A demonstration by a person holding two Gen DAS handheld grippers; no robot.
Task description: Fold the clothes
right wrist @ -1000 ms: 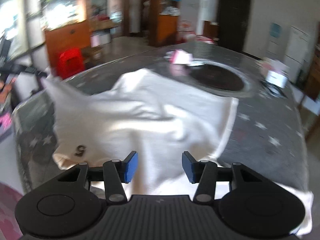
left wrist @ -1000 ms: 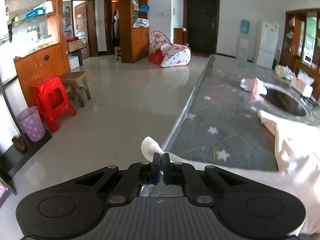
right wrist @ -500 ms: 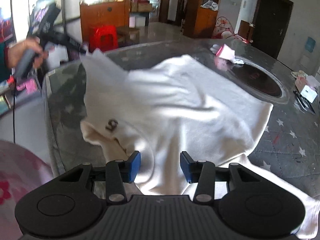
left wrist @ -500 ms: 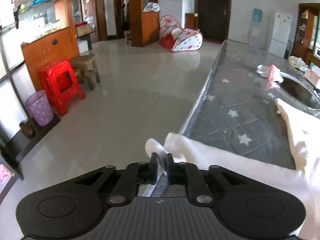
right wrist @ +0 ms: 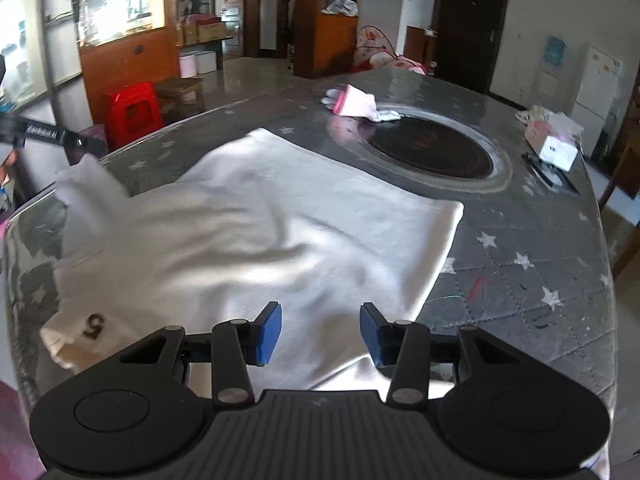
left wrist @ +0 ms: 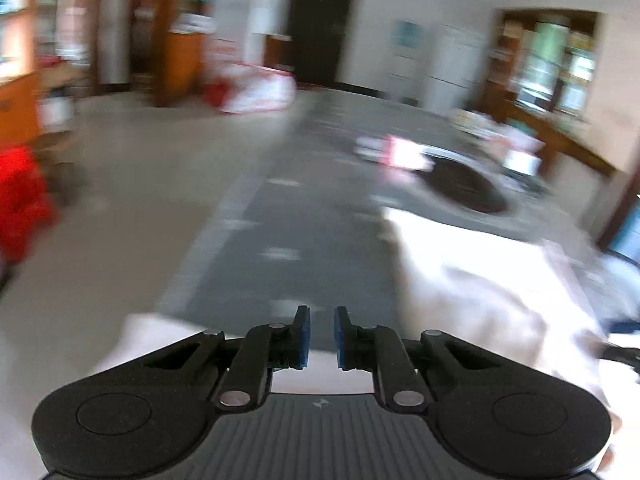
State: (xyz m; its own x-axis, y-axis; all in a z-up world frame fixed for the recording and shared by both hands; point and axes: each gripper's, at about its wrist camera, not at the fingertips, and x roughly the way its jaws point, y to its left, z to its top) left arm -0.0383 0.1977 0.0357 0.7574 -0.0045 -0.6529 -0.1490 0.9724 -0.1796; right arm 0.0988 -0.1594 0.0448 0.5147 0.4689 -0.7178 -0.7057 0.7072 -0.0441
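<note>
Both views are taken from just behind a gripper, looking forward and down along its fingers. The left wrist view, blurred, is aimed along the table's [left wrist: 304, 216] left edge towards the dark door [left wrist: 320, 24]. The right wrist view is held close over the white garment [right wrist: 280, 216], facing across the table [right wrist: 520, 240]. The garment [left wrist: 472, 280], the dark round inset [left wrist: 464, 188] [right wrist: 432, 148] and the door [right wrist: 468, 20] are shared
</note>
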